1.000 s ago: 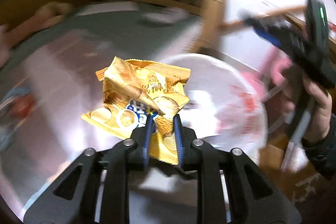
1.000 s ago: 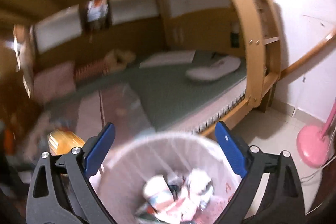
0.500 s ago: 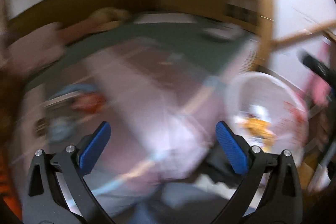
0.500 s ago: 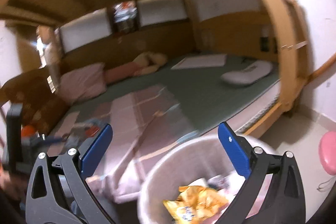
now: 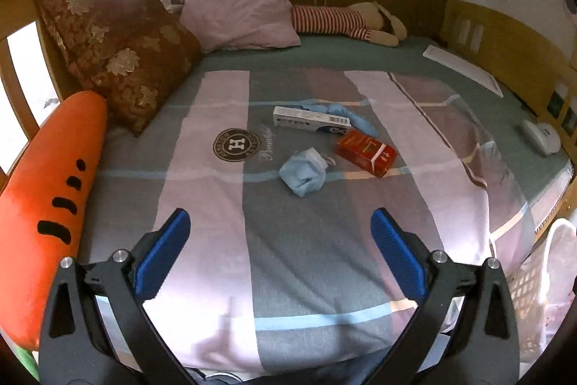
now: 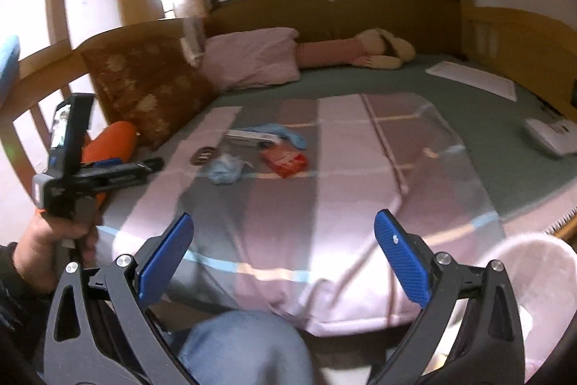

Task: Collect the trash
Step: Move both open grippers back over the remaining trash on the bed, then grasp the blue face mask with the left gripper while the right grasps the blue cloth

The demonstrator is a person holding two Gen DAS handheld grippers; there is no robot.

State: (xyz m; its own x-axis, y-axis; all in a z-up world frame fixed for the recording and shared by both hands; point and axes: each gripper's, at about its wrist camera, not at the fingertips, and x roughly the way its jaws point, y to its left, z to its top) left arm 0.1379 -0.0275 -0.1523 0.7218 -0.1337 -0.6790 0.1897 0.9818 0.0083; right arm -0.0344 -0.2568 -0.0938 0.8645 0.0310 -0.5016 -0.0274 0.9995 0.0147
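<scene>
Both grippers are empty, jaws wide. The crumpled blue tissue wad point(image 5: 303, 176) lies on the bed's striped blanket point(image 5: 295, 251), straight ahead of the left gripper point(image 5: 277, 251), just beside the red carton point(image 5: 366, 152); the right gripper point(image 6: 283, 255) sits farther back.

Warm, dim indoor light fills both views, with a hard white glare bursting from the upper left behind the brown cushion point(image 5: 119, 56) in the left wrist view. That view is sharp; the right wrist view is smeared with motion blur, worst on the striped blanket point(image 6: 324, 190). Fisheye bending curves the edges into dark corners.
</scene>
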